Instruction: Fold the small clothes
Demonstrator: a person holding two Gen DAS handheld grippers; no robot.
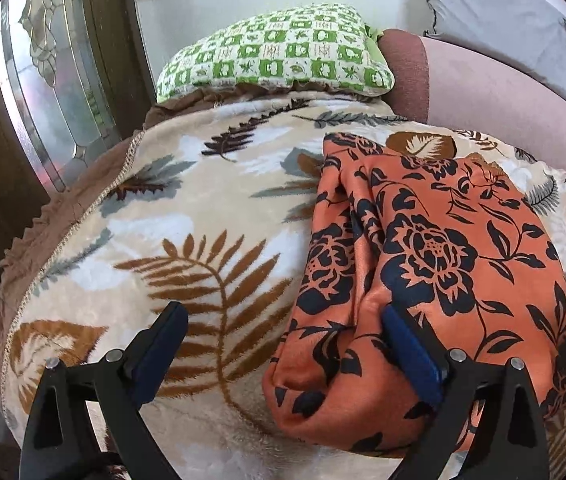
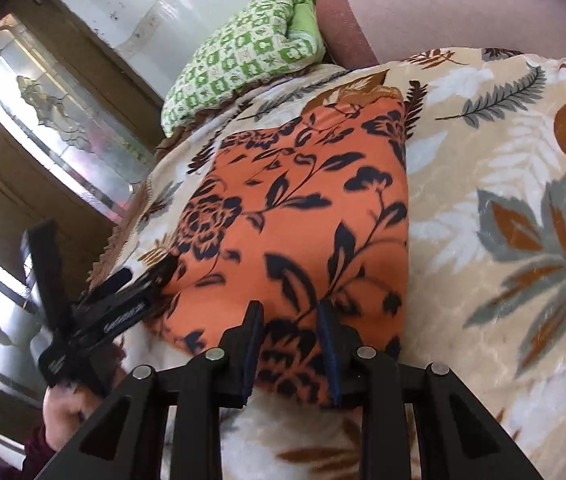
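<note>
An orange garment with a dark floral print (image 1: 435, 264) lies folded on a leaf-patterned blanket (image 1: 187, 208). It also shows in the right wrist view (image 2: 303, 216). My left gripper (image 1: 283, 320) is open wide; its right finger (image 1: 407, 344) rests on the garment's near left part, its left finger on the blanket. It shows in the right wrist view at the garment's left edge (image 2: 139, 284). My right gripper (image 2: 289, 316) is partly open, its fingertips at the garment's near edge with cloth lying between them.
A green and white checked pillow (image 1: 279, 56) lies at the far end of the bed. A brown and pink cushion (image 1: 483, 92) sits beside it. A glass-panelled wooden door (image 1: 55, 92) stands at the left. The blanket (image 2: 515, 216) spreads to the right.
</note>
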